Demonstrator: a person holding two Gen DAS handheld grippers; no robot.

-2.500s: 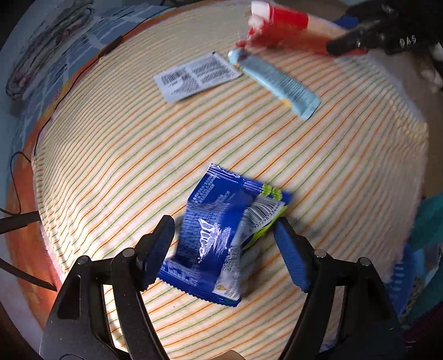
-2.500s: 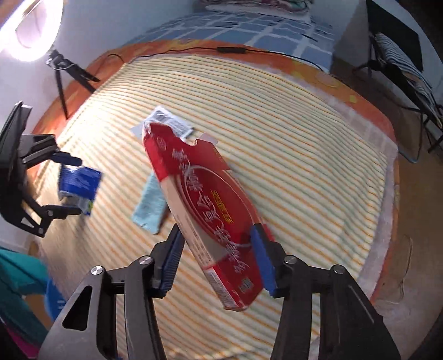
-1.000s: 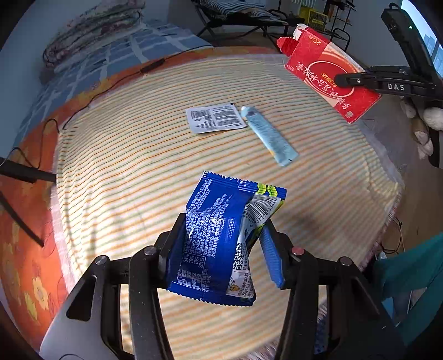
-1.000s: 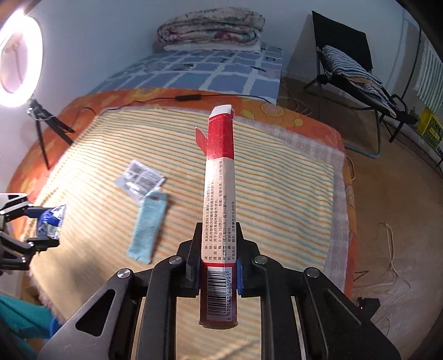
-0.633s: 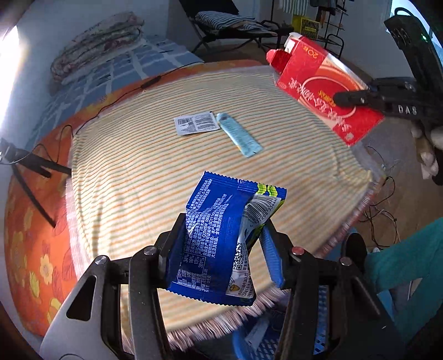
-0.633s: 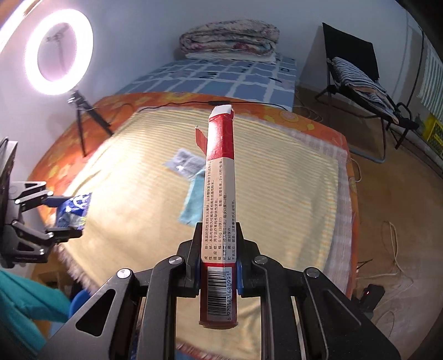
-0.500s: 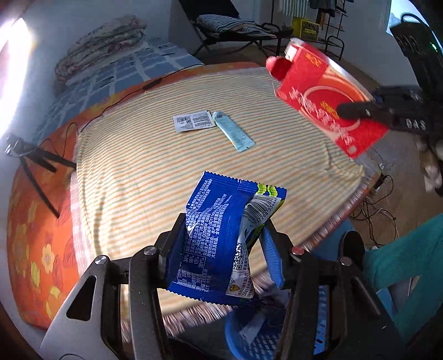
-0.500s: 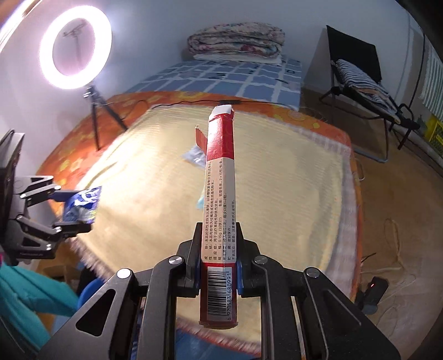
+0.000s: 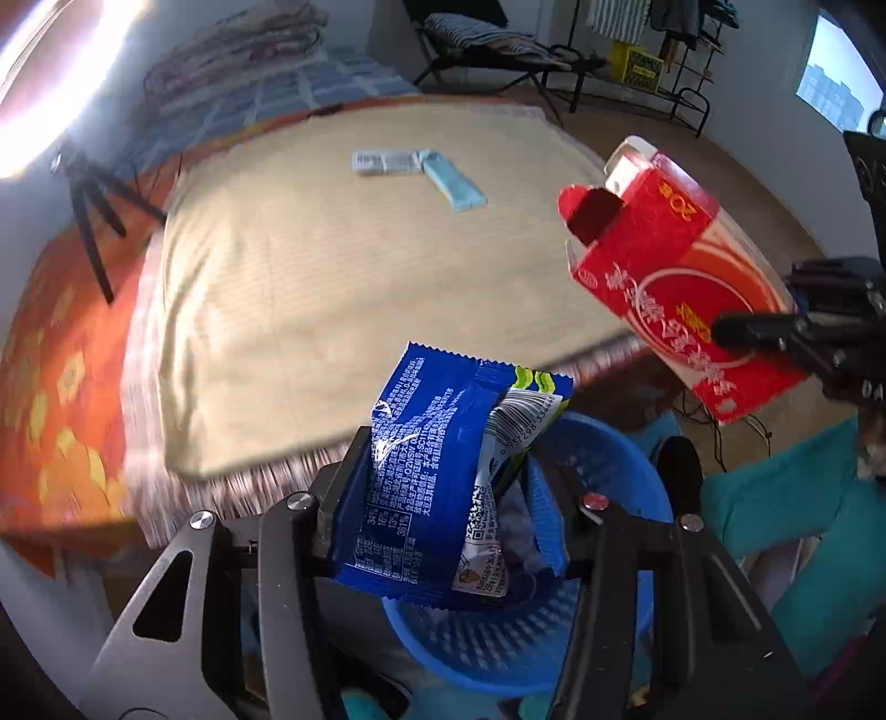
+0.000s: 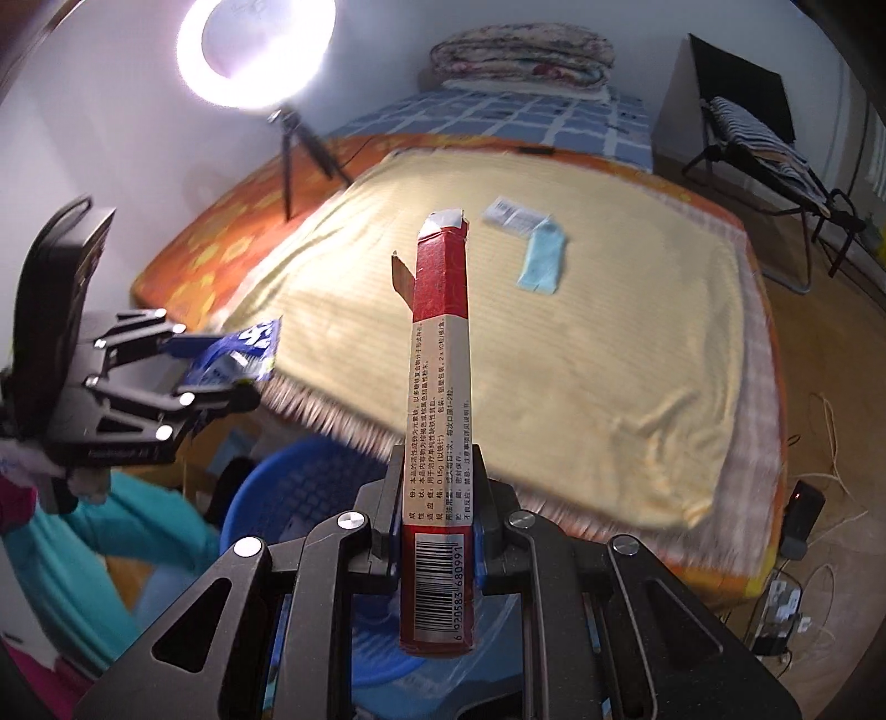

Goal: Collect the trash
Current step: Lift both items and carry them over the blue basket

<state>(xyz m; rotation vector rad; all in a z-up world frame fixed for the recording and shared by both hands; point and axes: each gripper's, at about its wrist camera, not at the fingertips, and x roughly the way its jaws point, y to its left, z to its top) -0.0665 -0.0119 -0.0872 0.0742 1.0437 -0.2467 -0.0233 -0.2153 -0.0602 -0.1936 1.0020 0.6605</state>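
My left gripper [image 9: 443, 498] is shut on a blue snack wrapper [image 9: 443, 476] and holds it above a blue plastic basket [image 9: 603, 476] on the floor by the bed's edge. My right gripper [image 10: 437, 531] is shut on a flat red carton [image 10: 440, 421], held edge-on above the same blue basket [image 10: 288, 487]. The red carton [image 9: 681, 293] shows at the right of the left wrist view, the wrapper [image 10: 238, 354] at the left of the right wrist view. A light-blue packet [image 9: 451, 180] and a white sachet [image 9: 382, 162] lie on the striped cloth.
The striped cloth [image 10: 581, 343] covers an orange bed. A ring light on a tripod [image 10: 260, 50] stands at the far left. A folding chair [image 10: 758, 138] stands at the back right. Cables and a power strip [image 10: 786, 603] lie on the floor at right.
Both grippers have pulled back from the bed with their items and now hang over the blue basket, which has come into view beneath them. Both stay shut.
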